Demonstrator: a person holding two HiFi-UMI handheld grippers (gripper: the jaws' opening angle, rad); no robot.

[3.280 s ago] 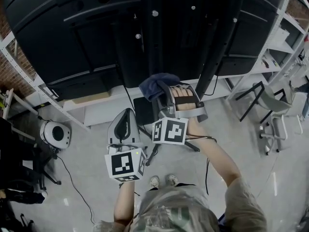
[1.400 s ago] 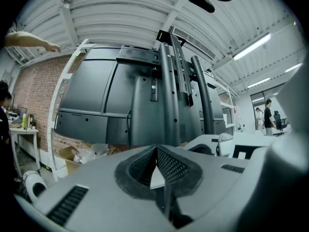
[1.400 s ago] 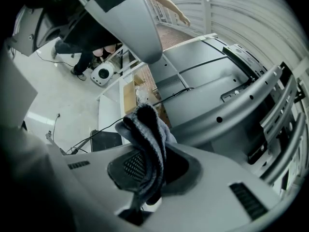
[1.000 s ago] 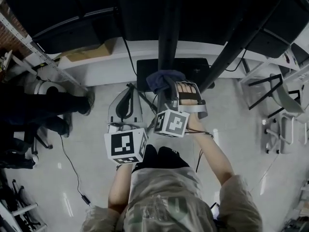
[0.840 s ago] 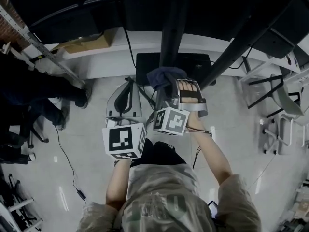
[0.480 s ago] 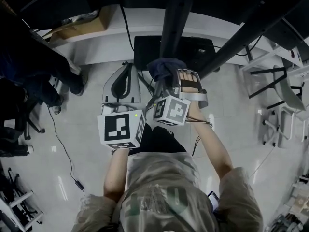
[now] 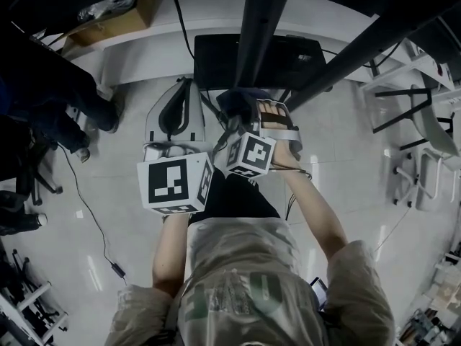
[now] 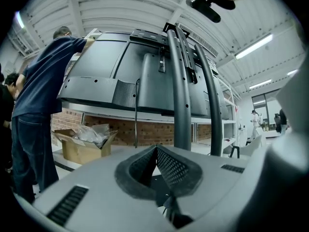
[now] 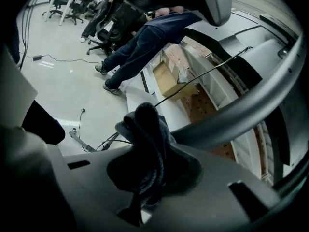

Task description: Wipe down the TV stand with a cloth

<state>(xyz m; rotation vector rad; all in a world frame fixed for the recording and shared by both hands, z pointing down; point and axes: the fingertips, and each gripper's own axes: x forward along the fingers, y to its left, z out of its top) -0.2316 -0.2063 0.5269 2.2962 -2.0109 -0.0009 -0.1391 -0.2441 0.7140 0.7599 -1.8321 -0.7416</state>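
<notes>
In the head view, the right gripper [image 7: 241, 117] holds a dark cloth [image 7: 232, 103] at the near edge of the TV stand's black base [image 7: 216, 60], with the left gripper [image 7: 178, 92] just beside it. In the left gripper view, the jaws are pressed together on nothing, facing the stand's poles [image 8: 181, 95]. In the right gripper view, the jaws clamp the bunched cloth [image 9: 145, 139] just beside a pole [image 9: 231, 115].

Left gripper [image 7: 184, 85]: white, jaws tapering to a point, above the pale floor [image 7: 346, 164], just left of the cloth
Right gripper [image 7: 234, 112]: a strapped hand [image 7: 276, 125] on it, dark cloth [image 7: 236, 101] bunched at its tip
Cloth: at the front edge of the black base plate [image 7: 292, 55], by the foot of the upright post [image 7: 261, 20]
TV stand [image 7: 216, 52]: dark post and a slanted strut [image 7: 360, 38] over the plate
Left side: cardboard box [image 7: 119, 7] on a white ledge [image 7: 144, 55], a bystander's legs [image 7: 65, 110], a cable [image 7: 90, 222] on the floor
</notes>
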